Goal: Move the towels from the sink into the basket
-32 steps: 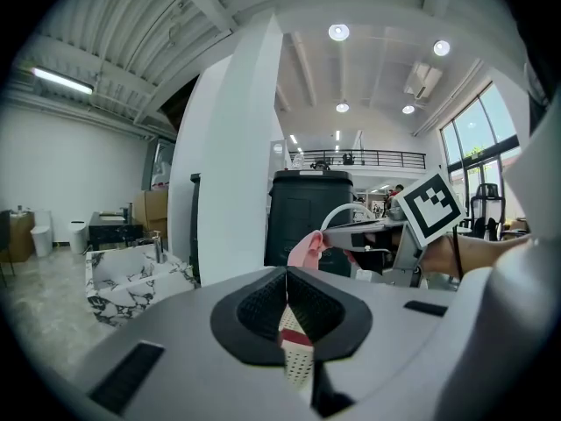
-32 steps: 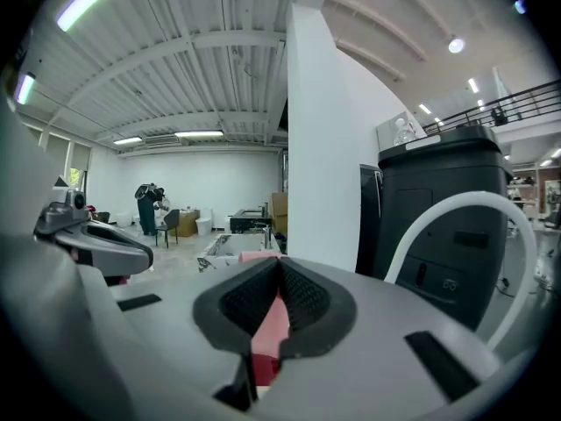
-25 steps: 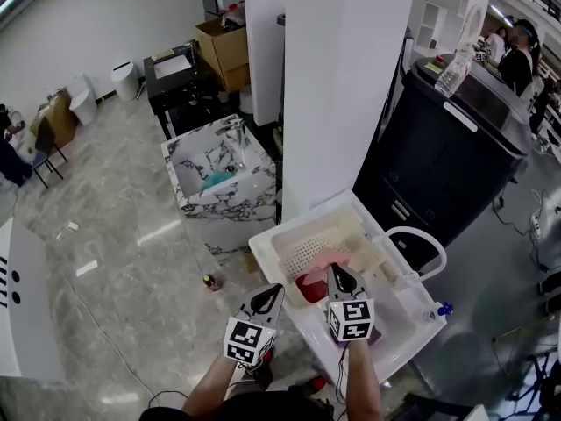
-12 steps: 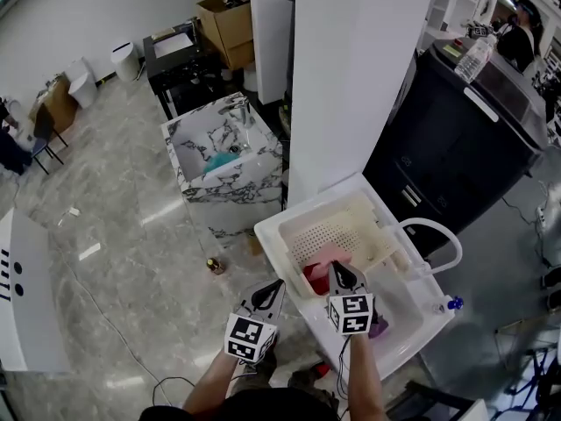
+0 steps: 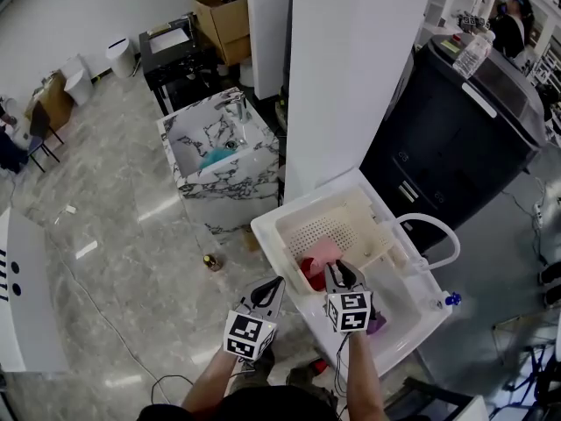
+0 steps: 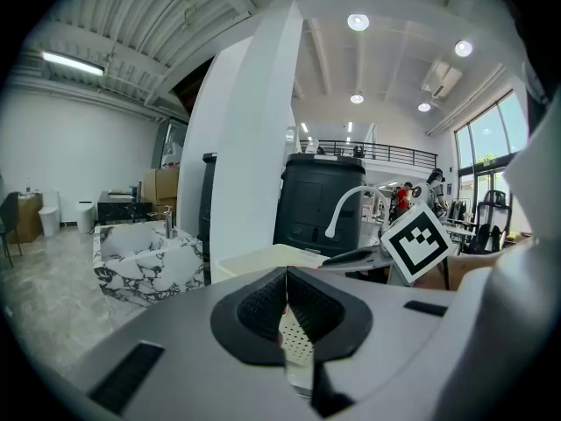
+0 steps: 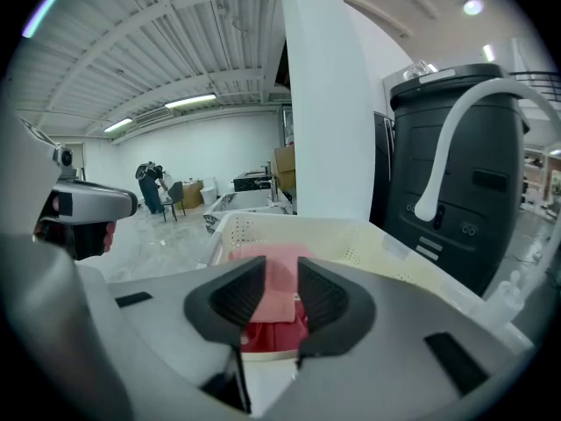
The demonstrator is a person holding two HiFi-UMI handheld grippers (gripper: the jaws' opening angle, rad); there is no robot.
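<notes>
Sink [image 5: 405,318] basket [image 5: 302,228]: right tool [image 5: 337,270] lower, jaws just parted narrowly, gripping nothing, above pink towel [image 5: 321,253]; left tool [image 5: 274,284] closed.

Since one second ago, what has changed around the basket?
The right gripper sank toward the basket and its jaws have just been opening; the pink towel shows in their gap, unpinched, lying against the red towel. The left gripper stayed shut beside the sink.
</notes>
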